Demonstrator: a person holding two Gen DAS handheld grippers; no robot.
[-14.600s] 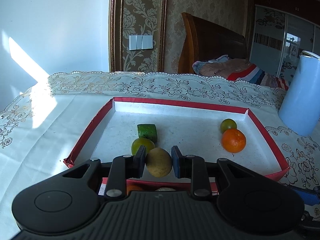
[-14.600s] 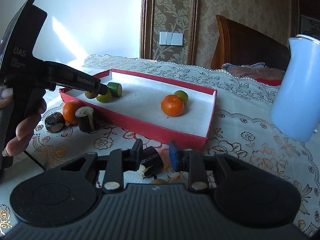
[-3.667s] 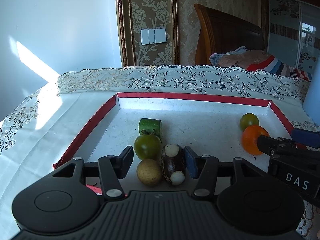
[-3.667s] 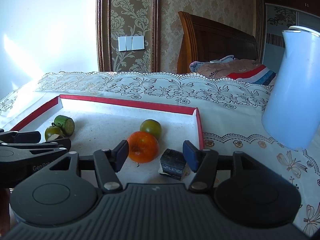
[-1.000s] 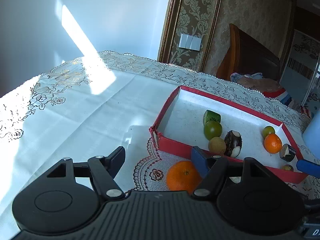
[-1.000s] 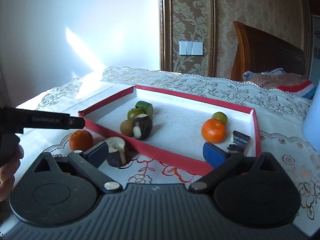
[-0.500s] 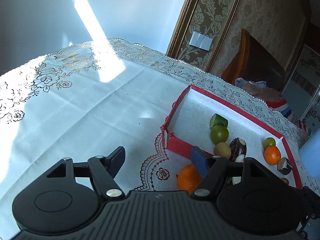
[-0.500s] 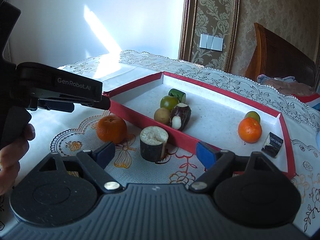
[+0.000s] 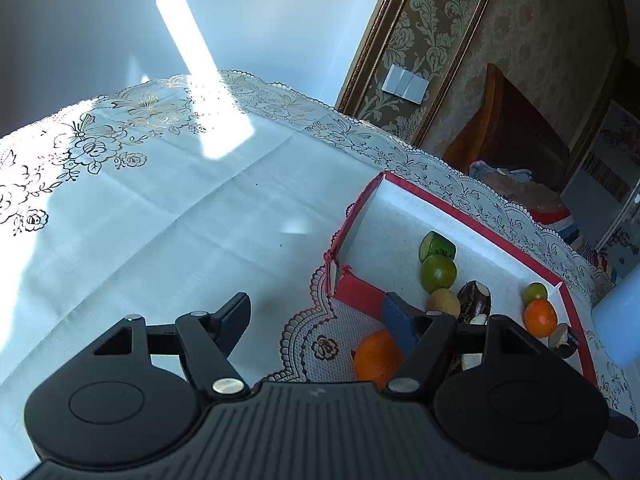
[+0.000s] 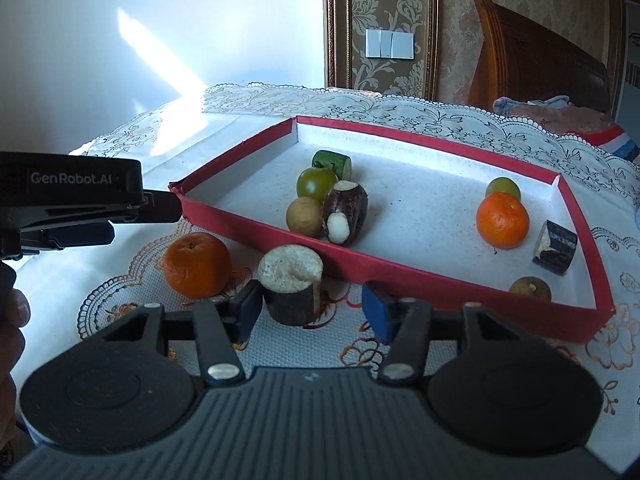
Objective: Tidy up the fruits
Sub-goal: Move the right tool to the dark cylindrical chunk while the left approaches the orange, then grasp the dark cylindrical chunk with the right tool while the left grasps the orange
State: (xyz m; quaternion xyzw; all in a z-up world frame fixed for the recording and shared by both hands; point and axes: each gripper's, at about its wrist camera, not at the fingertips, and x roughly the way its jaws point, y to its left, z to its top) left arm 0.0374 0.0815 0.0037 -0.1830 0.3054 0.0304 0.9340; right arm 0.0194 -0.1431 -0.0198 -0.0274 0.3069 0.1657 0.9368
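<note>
Two fruits lie outside the red tray (image 10: 440, 296): right jaws closing around the dark stump (image 10: 290, 284), left jaws open beside an orange (image 9: 376, 354).

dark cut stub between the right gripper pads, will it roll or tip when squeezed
The dark stub stands upright on its flat cut end, so it probably won't roll. It looks squat, so tipping seems unlikely. The right gripper is closing around it; the round sides might slip between the pads.

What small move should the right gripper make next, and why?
Probably finish closing on the cane piece. The right gripper is closing, its left finger beside the piece, the right finger apart. The piece stands on the cloth outside the red tray, so it would then be lifted in.
</note>
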